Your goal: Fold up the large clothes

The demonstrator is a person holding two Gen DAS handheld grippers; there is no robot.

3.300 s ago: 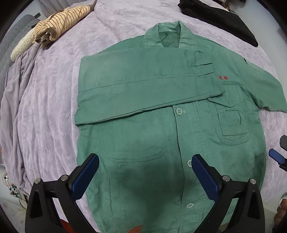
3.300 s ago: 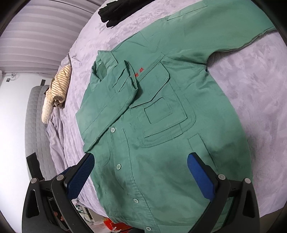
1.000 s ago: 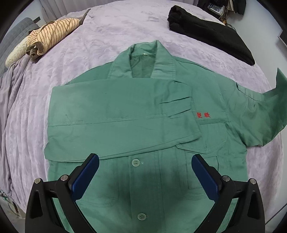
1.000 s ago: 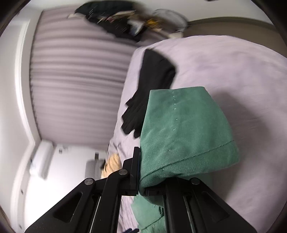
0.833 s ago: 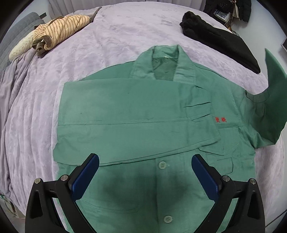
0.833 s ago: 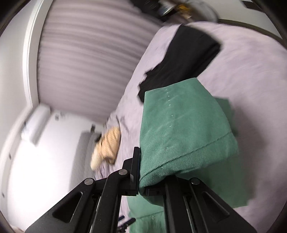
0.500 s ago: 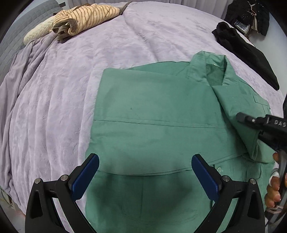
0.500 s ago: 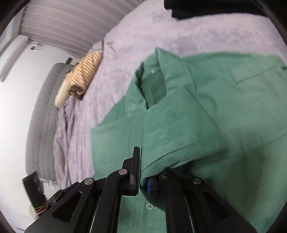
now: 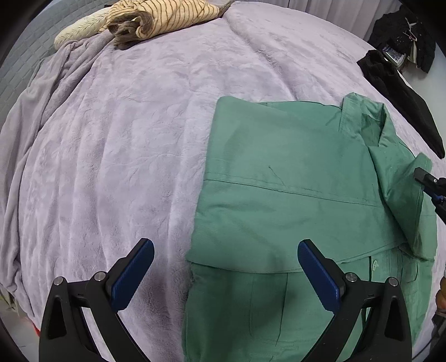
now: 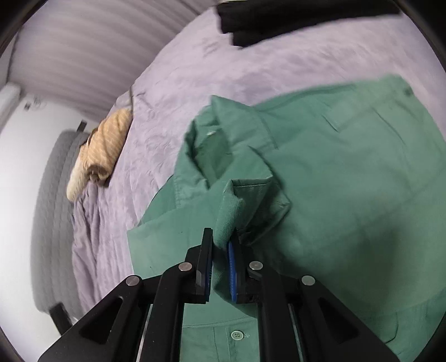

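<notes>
A green work shirt [image 9: 292, 195] lies face up on the lilac bedspread [image 9: 125, 139], one sleeve folded flat across its chest. My left gripper [image 9: 225, 270] is open and empty, hovering over the shirt's left edge. My right gripper [image 10: 221, 245] has narrow jaws pinching the cuff of the other green sleeve [image 10: 245, 206], which is laid across the chest below the collar [image 10: 211, 144]. The right gripper's tip shows at the right edge of the left wrist view [image 9: 430, 183].
A striped beige garment [image 9: 156, 22] lies bunched at the bed's far left corner. A black garment [image 9: 401, 94] lies at the far right. A grey blanket [image 9: 36, 92] hangs over the bed's left side.
My right gripper has carried the sleeve cuff from the air down onto the shirt's chest, and its jaws have eased slightly. The left wrist view has shifted left, showing more bedspread.
</notes>
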